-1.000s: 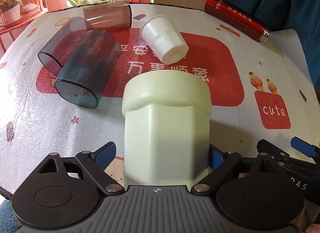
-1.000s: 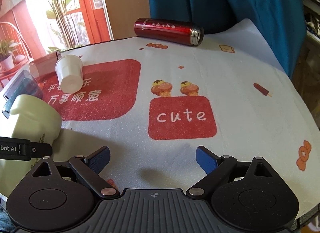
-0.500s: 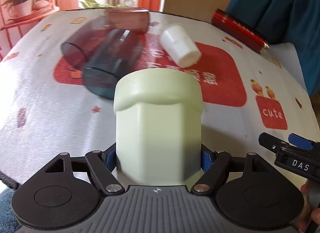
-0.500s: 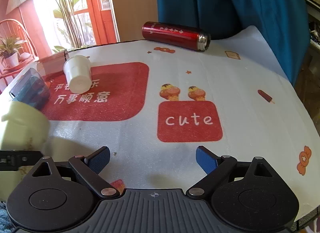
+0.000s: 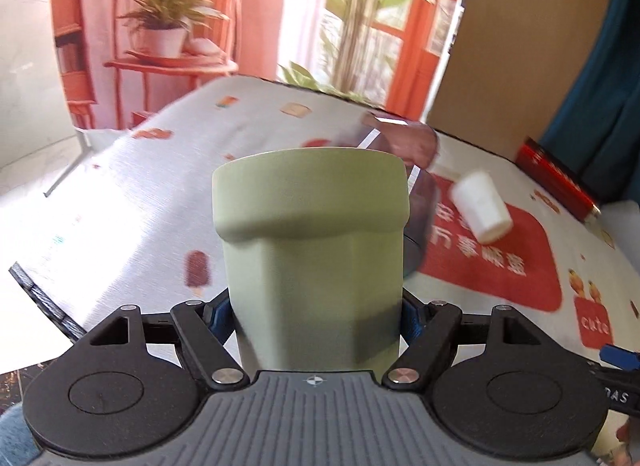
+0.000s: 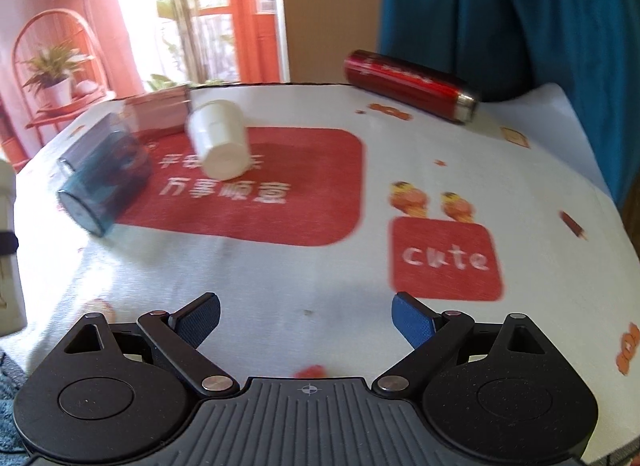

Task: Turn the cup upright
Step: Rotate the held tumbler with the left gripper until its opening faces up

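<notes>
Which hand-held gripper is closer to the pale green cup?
Left. The left hand-held gripper is shut on the pale green cup; the right hand-held gripper hangs open, apart from it.

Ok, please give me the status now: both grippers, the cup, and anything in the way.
Left gripper shut on green cup. Right gripper open, holds nothing. White cup, blue cup, red flask lie beyond on tablecloth.

A bench [image 6: 280,274] is covered with a white cloth printed with red panels, one reading "cute". A red flask [image 6: 412,85] lies on its side near the far edge. A small white cup [image 6: 220,141] lies tipped over on the large red panel. To its left lie a dark blue tumbler [image 6: 104,181] and a brownish tumbler [image 6: 160,107]. A potted plant [image 5: 160,31] sits on a pink stand beyond.
</notes>
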`<action>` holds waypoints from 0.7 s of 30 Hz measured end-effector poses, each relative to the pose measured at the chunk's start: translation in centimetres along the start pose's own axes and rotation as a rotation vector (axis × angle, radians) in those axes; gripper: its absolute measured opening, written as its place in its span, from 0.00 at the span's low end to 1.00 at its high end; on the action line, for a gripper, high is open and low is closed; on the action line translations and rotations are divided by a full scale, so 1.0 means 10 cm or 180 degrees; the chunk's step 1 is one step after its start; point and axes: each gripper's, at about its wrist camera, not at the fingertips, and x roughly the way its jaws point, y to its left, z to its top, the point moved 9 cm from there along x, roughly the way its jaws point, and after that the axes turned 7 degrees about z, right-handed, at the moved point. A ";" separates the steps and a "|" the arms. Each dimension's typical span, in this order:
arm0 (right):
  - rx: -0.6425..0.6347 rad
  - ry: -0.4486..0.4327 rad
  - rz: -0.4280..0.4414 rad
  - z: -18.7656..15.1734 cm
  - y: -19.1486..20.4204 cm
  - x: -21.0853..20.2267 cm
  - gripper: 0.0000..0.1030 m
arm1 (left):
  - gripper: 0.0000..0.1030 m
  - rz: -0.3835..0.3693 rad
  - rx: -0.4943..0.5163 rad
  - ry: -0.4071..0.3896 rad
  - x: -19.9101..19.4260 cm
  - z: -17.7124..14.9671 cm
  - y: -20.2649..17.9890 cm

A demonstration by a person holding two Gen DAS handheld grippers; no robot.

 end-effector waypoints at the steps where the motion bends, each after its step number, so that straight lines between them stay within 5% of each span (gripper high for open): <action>1: -0.0037 0.0005 0.0032 0.02 0.06 0.02 0.89 | 0.76 0.0058 -0.0015 -0.0043 0.03 0.04 0.06; 14: -0.0342 0.0071 0.0201 0.27 0.61 0.38 0.89 | 0.76 0.0687 -0.0254 -0.0601 0.49 0.71 0.48; 21: -0.0291 0.0171 0.0236 0.19 0.59 0.48 0.89 | 0.76 0.0703 -0.0209 -0.0600 0.58 0.57 0.41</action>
